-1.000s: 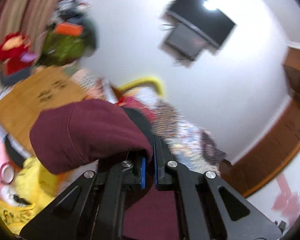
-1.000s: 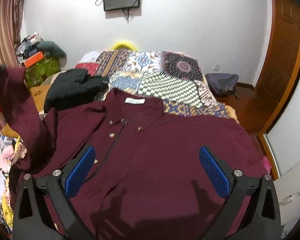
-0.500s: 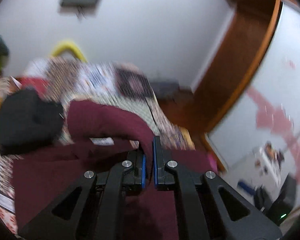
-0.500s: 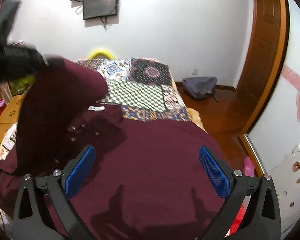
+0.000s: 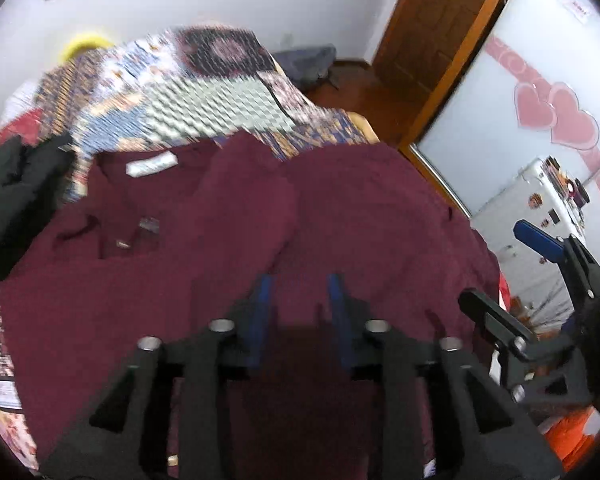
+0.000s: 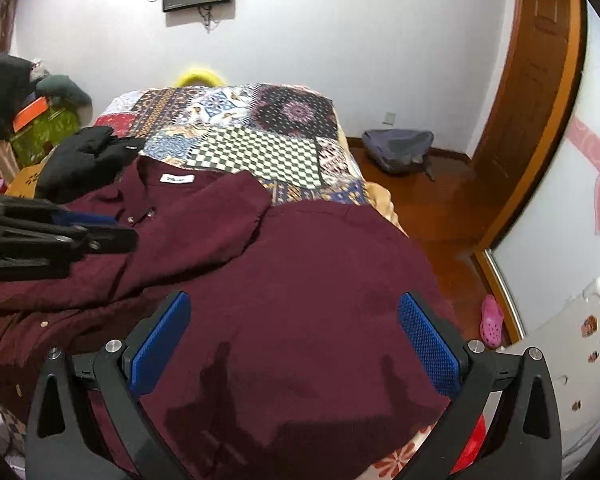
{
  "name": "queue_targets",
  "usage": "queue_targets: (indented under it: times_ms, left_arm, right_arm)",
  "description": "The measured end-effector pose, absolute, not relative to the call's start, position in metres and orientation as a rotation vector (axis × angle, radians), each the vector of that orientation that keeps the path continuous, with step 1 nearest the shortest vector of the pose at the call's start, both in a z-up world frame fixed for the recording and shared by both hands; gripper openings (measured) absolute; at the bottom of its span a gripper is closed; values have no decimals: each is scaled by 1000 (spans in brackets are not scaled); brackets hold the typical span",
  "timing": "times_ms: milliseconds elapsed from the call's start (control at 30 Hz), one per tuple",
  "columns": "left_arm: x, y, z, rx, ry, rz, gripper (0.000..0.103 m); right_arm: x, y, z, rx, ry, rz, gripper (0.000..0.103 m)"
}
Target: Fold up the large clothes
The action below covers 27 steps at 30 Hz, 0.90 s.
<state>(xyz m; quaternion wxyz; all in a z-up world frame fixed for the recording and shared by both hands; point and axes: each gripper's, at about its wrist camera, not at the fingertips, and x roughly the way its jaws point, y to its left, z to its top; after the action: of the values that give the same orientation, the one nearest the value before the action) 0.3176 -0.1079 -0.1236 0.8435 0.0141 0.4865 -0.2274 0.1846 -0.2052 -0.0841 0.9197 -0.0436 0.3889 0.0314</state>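
Observation:
A large maroon button shirt [image 6: 320,280] lies spread on a bed with a patchwork quilt [image 6: 260,136], its white neck label [image 6: 176,179] facing up. Its left sleeve [image 6: 204,232] now rests folded across the chest. My left gripper [image 5: 300,280] hovers just above the shirt's middle; its jaws are opening and nothing is between the pads. From the right wrist it shows at the left edge as the left gripper [image 6: 80,228]. My right gripper [image 6: 294,298] stands wide open over the shirt's lower right part, holding nothing. In the left wrist view the right gripper [image 5: 500,268] is beside the bed's right edge.
A black jacket [image 6: 80,156] lies on the bed left of the collar. On the wooden floor to the right are a grey backpack [image 6: 396,148] and a pink shoe [image 6: 490,318]. A wooden door frame [image 6: 540,80] and a white fridge [image 5: 540,200] stand further right.
My left gripper swung the sleeve from the left side across the shirt, laid it on the chest and let go, its jaws parting. The right gripper shifted slightly and stayed open.

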Motion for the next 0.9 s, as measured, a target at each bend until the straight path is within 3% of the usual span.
queue_targets:
  times_ms: [33,333,633,833,900]
  left_arm:
    - [314,-97,-116,30,993,-456,50]
    - [310,11,-79,34,856,-234,66]
    - [317,137,-94,-48,882,-28,66]
    - [325,187,-127,-89,948,50,67]
    - [329,197,-149,-105,993,65,67]
  right_arm:
    - [187,-202,-83,-92,797,76,103]
    - [231,-151,-74,-131,798,204,103]
    - [303,-95,-107,-201,936,250,103]
    - [370,-96,-154,-92,1116,159,100]
    - [385,-101,-167,-39,1169,141,88]
